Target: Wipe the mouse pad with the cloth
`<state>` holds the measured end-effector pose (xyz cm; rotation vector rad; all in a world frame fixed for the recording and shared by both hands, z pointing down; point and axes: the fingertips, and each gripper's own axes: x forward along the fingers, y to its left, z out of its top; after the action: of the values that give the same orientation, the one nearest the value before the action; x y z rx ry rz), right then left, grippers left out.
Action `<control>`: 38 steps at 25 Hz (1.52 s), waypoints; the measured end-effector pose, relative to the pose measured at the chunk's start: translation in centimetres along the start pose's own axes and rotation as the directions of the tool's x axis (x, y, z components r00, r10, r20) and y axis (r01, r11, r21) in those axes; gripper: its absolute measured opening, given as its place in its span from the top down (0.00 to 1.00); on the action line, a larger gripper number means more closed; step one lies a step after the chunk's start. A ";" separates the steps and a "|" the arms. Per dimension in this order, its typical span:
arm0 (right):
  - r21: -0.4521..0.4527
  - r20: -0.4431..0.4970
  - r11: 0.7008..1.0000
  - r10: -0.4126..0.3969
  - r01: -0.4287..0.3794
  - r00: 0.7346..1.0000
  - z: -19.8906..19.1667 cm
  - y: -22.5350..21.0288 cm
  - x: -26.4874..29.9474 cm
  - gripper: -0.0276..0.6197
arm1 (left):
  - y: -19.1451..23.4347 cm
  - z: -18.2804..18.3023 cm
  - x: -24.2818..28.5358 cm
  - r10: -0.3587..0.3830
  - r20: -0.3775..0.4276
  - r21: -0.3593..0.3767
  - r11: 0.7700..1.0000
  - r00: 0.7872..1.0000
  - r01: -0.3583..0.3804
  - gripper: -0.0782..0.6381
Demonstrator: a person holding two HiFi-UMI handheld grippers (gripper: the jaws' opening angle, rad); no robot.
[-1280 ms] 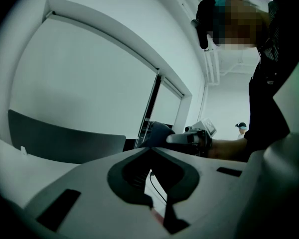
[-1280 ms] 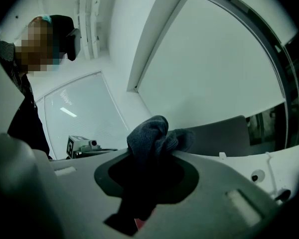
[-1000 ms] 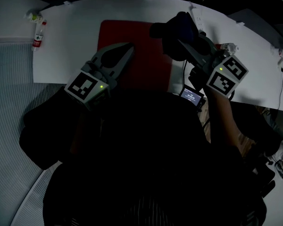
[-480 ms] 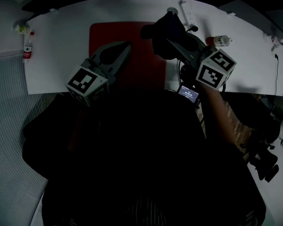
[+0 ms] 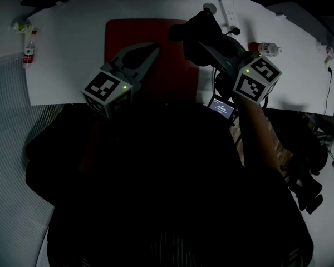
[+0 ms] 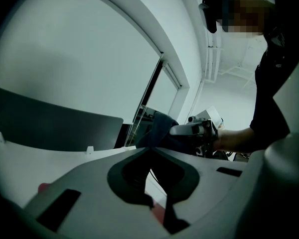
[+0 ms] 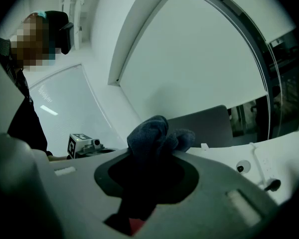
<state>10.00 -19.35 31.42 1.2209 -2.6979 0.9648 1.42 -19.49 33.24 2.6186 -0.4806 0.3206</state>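
Note:
A red mouse pad (image 5: 175, 74) lies on the white table (image 5: 72, 49). My right gripper (image 5: 205, 42) is shut on a bunched dark blue cloth (image 5: 197, 29), held over the pad's far right corner. In the right gripper view the cloth (image 7: 152, 136) bulges up out of the closed jaws of the right gripper (image 7: 154, 153), with a strip of the red pad (image 7: 134, 226) below. My left gripper (image 5: 155, 48) hovers over the middle of the pad, shut and empty. In the left gripper view the left gripper (image 6: 149, 150) points toward the cloth (image 6: 159, 128).
A small water bottle (image 5: 28, 52) lies at the table's left end and another bottle (image 5: 265, 49) at the right. A white power strip (image 5: 225, 15) sits at the back edge. A small lit screen (image 5: 220, 109) hangs at the near edge, below my right gripper.
My right gripper has carried the cloth a little to the left, further over the pad's right side. The left gripper has stayed over the pad, still shut.

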 end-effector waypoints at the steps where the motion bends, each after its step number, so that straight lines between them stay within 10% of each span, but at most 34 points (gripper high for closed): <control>1: 0.011 -0.002 1.000 0.002 -0.002 1.000 -0.2 -0.3 0.2 0.82 | 0.4 -0.3 0.2 0.007 -0.001 -0.012 1.000 1.000 -0.007 0.88; 10: 0.096 -0.048 0.995 -0.018 0.022 0.999 -2.2 -3.7 2.0 0.82 | 4.0 -5.8 2.7 0.051 -0.152 -0.063 0.996 0.987 -0.062 0.88; 17: 0.123 -0.110 0.992 -0.002 0.016 0.994 -5.5 -6.2 3.5 0.82 | 6.9 -12.9 4.7 0.076 -0.369 -0.093 0.989 0.927 -0.118 0.88; 23: 0.149 -0.166 0.988 -0.008 0.034 0.986 -8.3 -7.9 4.5 0.82 | 9.7 -21.7 5.8 0.084 -0.541 -0.114 0.979 0.837 -0.171 0.88; 28: 0.161 -0.217 0.986 -0.010 0.046 0.976 -10.3 -8.9 5.2 0.82 | 10.6 -27.1 5.8 0.101 -0.674 0.016 0.992 0.732 -0.123 0.88; 38: 0.176 -0.300 0.983 0.002 0.054 0.954 -14.1 -10.3 6.9 0.82 | 11.9 -30.9 5.3 0.117 -0.762 0.068 0.993 0.637 -0.101 0.88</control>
<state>9.23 -21.43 50.08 1.0317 -2.3973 1.3002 -2.72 -16.24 66.37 2.1700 -0.3188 1.4098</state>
